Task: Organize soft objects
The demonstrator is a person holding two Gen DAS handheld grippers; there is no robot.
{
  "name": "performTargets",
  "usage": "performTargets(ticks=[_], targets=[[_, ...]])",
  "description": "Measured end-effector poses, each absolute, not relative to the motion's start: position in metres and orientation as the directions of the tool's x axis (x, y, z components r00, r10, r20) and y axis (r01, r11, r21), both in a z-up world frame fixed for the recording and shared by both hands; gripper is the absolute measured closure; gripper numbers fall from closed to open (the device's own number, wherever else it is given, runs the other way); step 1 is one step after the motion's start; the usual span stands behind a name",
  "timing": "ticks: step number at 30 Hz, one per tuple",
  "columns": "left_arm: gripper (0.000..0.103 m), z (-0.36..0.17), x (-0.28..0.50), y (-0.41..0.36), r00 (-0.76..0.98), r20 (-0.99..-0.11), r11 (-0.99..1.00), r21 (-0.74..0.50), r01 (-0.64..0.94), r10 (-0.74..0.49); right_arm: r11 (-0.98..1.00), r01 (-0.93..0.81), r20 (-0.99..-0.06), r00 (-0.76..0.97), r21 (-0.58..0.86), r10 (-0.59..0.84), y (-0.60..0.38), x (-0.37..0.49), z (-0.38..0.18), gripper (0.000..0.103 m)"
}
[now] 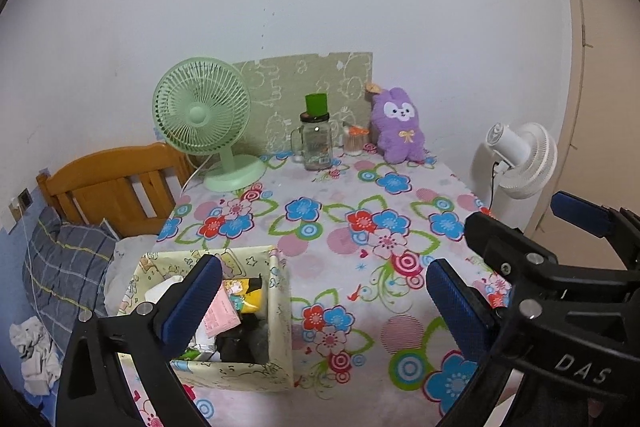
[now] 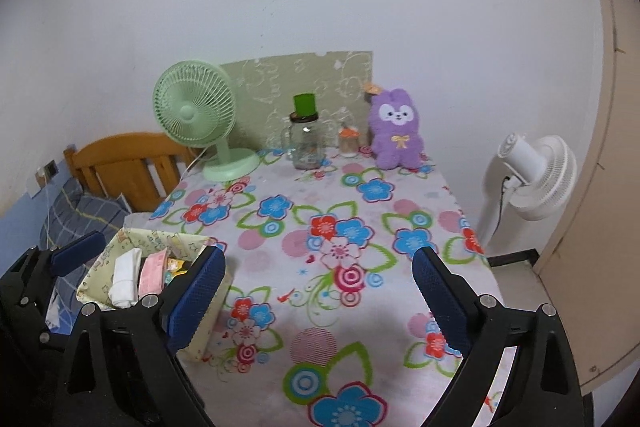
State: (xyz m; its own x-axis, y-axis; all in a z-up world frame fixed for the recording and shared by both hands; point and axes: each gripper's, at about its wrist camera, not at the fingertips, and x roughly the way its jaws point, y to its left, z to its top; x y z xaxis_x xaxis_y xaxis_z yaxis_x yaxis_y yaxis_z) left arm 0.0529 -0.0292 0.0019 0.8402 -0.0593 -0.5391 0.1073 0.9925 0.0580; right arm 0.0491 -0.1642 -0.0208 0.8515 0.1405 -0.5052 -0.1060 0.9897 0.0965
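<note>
A purple plush bunny sits upright at the table's far edge, against the wall. A pale patterned fabric box stands at the table's near left corner, holding a white folded cloth, pink packets and other small items. My left gripper is open and empty, its left finger over the box. My right gripper is open and empty above the flowered tablecloth, far short of the bunny. Each gripper shows at the edge of the other's view.
At the table's back stand a green desk fan, a glass jar with a green lid and a small orange-lidded jar. A white standing fan is right of the table. A wooden headboard and pillow lie left.
</note>
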Motion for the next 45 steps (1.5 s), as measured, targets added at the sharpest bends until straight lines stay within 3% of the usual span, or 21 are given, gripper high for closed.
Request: performTargets(ticks=[25,45], targets=[[0.0,0.028,0.0,-0.01,0.91,-0.413,0.999,0.006,0.052,-0.045,0.997,0.007,-0.37,0.929,0.082,0.024,-0.202,-0.018,0.003,0.002],[0.0,0.028,-0.001,-0.005,0.912,-0.408,0.999,-0.002,0.054,-0.05,0.996,-0.007,-0.344,0.938,0.093,0.038,-0.192,-0.024,0.001,0.0]])
